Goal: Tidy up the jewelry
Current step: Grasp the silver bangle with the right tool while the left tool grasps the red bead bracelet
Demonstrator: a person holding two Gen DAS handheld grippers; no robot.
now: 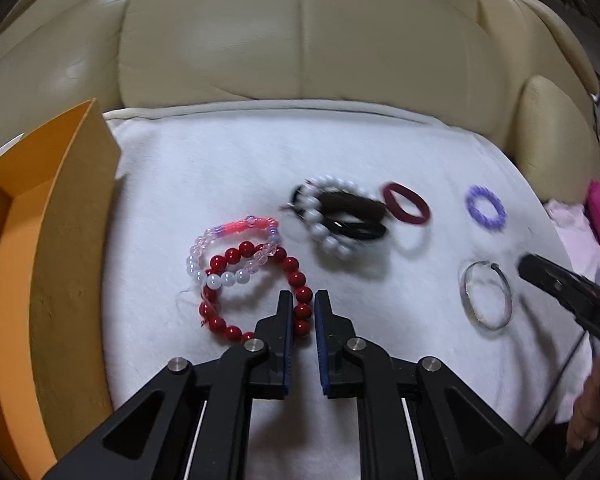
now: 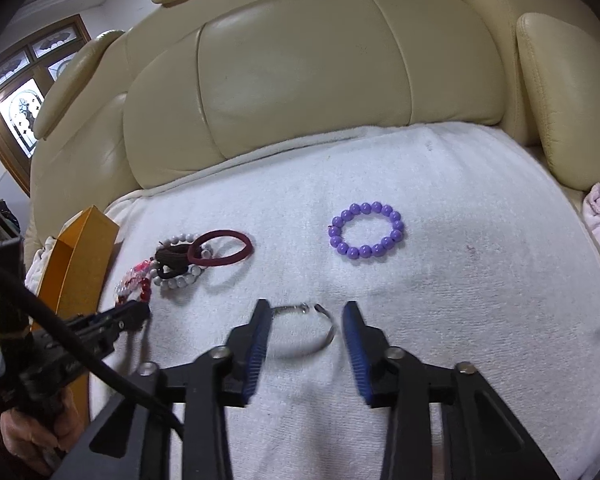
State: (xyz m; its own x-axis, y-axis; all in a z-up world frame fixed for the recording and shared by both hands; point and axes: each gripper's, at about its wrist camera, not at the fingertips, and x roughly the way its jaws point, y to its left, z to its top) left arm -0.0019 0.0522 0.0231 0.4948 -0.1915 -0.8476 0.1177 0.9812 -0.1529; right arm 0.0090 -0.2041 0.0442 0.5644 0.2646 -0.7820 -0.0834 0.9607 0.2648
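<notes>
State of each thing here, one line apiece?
Left tool: closed on the red bead bracelet.
Right tool: open, straddling the silver bangle.
Silver bangle: flat on the white towel.
Purple bead bracelet: lying alone.
Orange box: open.
</notes>
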